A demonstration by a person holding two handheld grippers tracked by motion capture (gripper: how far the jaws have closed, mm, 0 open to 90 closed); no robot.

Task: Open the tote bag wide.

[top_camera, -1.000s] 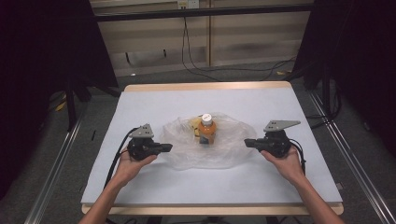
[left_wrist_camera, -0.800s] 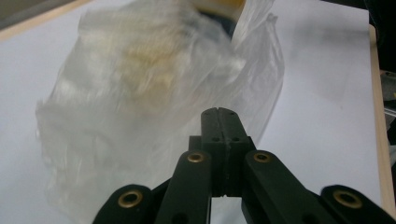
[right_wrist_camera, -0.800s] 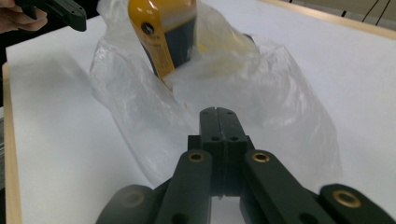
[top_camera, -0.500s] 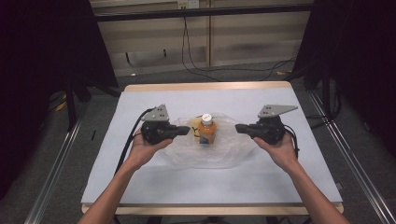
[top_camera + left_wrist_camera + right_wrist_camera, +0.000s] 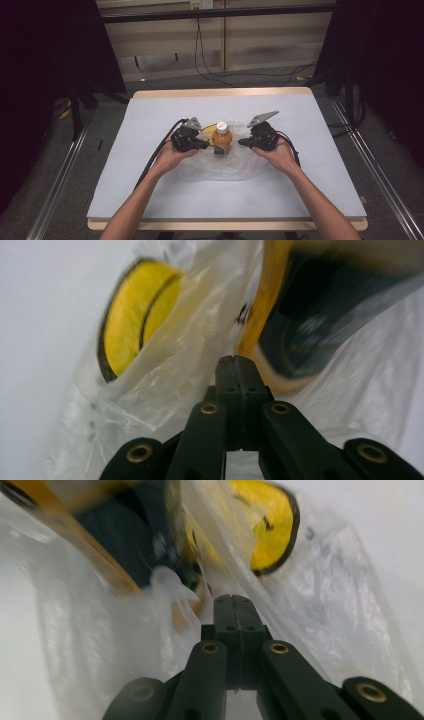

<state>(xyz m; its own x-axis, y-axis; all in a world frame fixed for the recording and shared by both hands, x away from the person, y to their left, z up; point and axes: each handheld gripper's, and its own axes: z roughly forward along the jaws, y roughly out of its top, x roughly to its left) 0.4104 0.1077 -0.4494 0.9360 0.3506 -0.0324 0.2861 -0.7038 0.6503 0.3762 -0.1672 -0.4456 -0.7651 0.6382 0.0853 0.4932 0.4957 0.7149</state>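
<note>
Tongs, two, left [image 5: 209, 145] and right [image 5: 241, 143], both closed on one plastic bag [image 5: 222, 167] around one bottle [image 5: 222, 138].

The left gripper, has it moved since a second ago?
Yes. The left gripper has moved inward, toward the orange bottle standing mid-table.

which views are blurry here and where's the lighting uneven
Left gripper view: the orange bottle is smeared with blur, while the left hand-held gripper is sharp. Right gripper view: bottle and clear plastic bag are soft, the right hand-held gripper crisp. High view: in focus, the table evenly lit, the surroundings falling into darkness.
</note>
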